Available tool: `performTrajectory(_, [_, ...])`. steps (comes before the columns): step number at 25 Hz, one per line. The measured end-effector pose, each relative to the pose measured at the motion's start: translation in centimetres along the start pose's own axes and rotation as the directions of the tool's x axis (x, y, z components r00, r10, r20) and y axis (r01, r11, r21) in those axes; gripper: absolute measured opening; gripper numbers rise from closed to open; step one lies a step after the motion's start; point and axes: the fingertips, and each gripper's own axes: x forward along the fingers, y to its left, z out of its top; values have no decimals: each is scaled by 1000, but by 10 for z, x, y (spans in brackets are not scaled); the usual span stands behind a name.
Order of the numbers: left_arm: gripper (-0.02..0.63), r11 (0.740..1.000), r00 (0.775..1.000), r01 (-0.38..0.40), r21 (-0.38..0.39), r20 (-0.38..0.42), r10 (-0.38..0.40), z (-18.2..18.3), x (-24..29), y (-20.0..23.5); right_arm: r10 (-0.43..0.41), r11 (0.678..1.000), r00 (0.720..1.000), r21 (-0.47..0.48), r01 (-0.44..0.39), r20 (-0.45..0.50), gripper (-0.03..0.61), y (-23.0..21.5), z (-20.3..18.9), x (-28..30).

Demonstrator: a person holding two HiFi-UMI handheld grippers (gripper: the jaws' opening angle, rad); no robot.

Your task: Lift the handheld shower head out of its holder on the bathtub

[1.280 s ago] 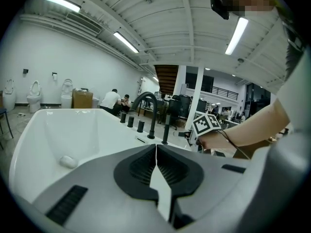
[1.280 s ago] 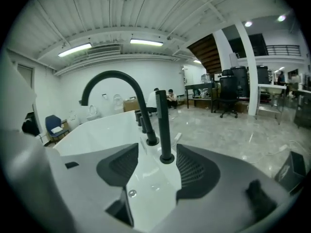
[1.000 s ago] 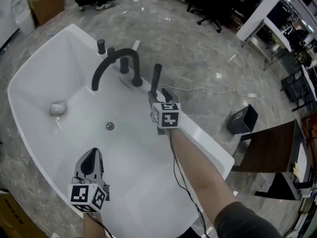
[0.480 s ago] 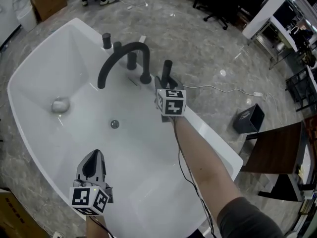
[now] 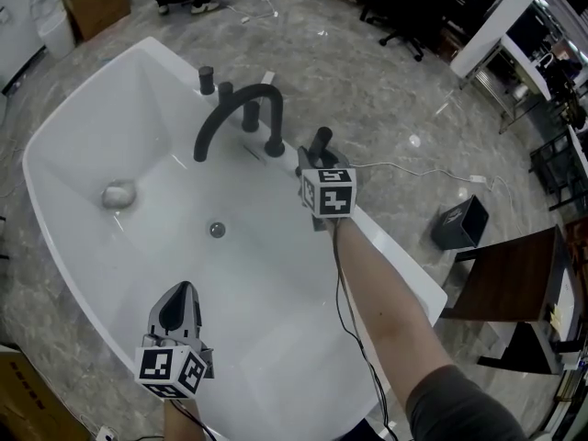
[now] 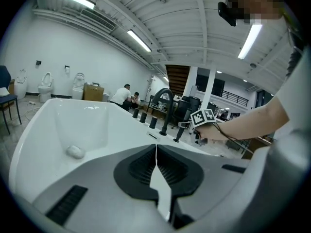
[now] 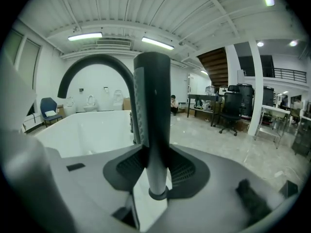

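Slipping is looking like the main risk. The right gripper [image 5: 310,162] is clamping the shower head [image 5: 319,141] low on its smooth round stem. Its jaws have just been closing, and both pads are now pressing on the stem w/ nothing else between them. The shower head is standing upright on the bathtub [image 5: 405,281] rim, just right of the faucet spout [image 5: 230,110]. A ring [image 7: 158,194] is sitting at the stem's foot, prob. the holder's mouth or a hose joint; which one cannot be told, so the head is likely still seated or barely out.

If the pull is going sideways instead of straight up, the stem could be jamming in that ring, or twisting between the pads. A hose below, if there is one, could be dragging back and loosening the grip. Nothing of it is showing, though.

The spout is arching close on the tub side, so a lift leaning that way is risking a knock. The two knobs [image 5: 214,84] are standing further along the rim, not in the path.

The left gripper [image 5: 180,294] is hanging over the near part of the tub w/ jaws together and empty, well apart from the work. Inside the tub a drain [image 5: 217,230] and a pale lump [image 5: 118,193] are lying, no obstacle. On the floor a cable [image 5: 423,167] is trailing near the rim, beside a black box [image 5: 457,224].
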Motion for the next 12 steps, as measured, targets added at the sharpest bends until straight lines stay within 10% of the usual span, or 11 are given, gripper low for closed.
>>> performTrajectory(12, [15, 994, 993, 95, 50, 63, -98, 68, -77, -31, 19, 1000, 991, -18, -17, 134, 138, 23, 124, -129])
